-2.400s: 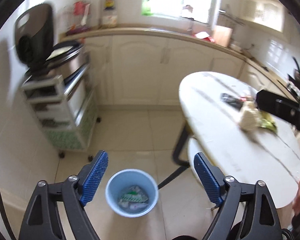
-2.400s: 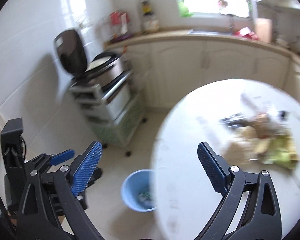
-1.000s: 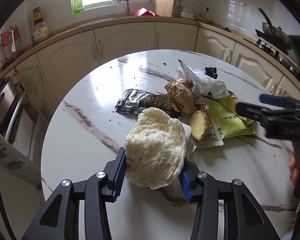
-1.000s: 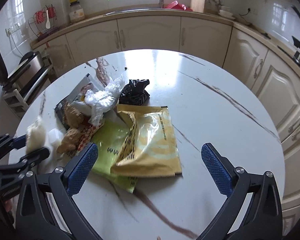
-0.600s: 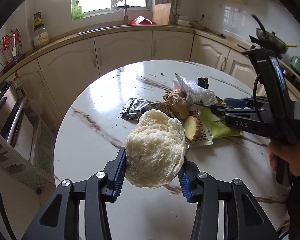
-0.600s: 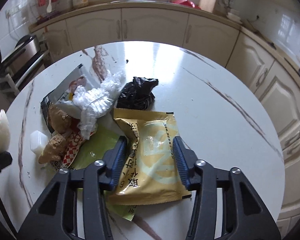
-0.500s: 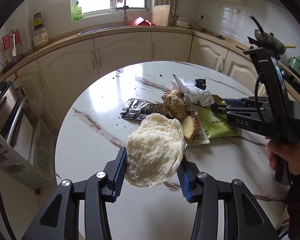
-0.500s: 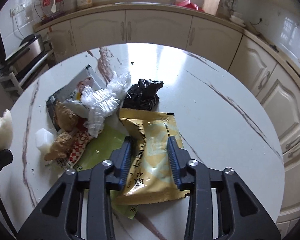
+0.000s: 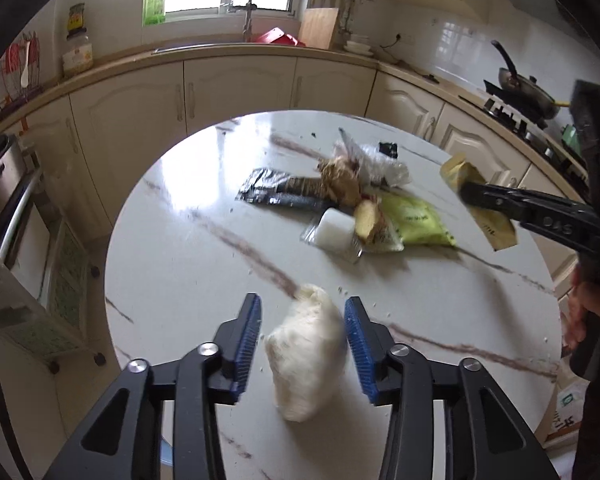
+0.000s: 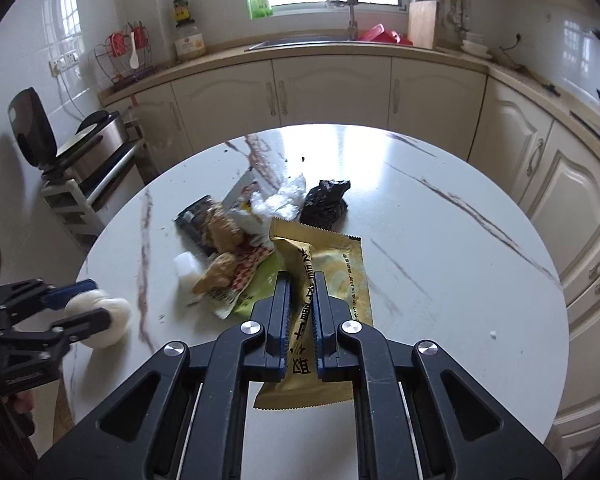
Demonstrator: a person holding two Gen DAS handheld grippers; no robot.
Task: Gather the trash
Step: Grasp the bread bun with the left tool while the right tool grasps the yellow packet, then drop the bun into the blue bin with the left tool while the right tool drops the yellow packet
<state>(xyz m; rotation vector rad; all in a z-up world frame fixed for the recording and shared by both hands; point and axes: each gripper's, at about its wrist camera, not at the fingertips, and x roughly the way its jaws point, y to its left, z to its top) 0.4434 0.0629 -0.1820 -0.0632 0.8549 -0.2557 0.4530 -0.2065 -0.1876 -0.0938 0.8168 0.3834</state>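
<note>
Round white marble-veined worktop (image 9: 188,264), kitchen cabinets behind. Left claw (image 9: 303,300): above the near edge of the worktop, blue pads part spread, jaws just now opening a little. Bun (image 9: 306,352): white, blurred, standing on end between the pads; a narrow gap shows at the left pad and the right pad is at its edge, so no firm squeeze is visible. From the right wrist view the bun sits between the two fingers, over the worktop's left rim. Right claw (image 10: 301,276): pressed nearly together, pinching a yellow packet (image 10: 340,276) along its middle crease. The packet's serrated near end hangs toward the camera. In the left wrist view it appears lifted off the worktop, to the right of the heap. A hand (image 9: 592,320) grips that tool at the right edge. Remaining heap, mid-worktop: green packet (image 9: 416,220), flat, partly under a red-checked wrapper (image 10: 246,268); two brown knobbly lumps (image 9: 340,184), one on the checked wrapper, one just behind it; white block (image 9: 334,232) on a clear film, touching the nearer lump; black foil wrapper (image 9: 268,192), flat, on the heap's left; crumpled clear plastic (image 9: 380,164) behind the lumps; crumpled black bag (image 10: 326,202) at the far side, just beside the clear plastic. Scattered crumbs near the bun.
</note>
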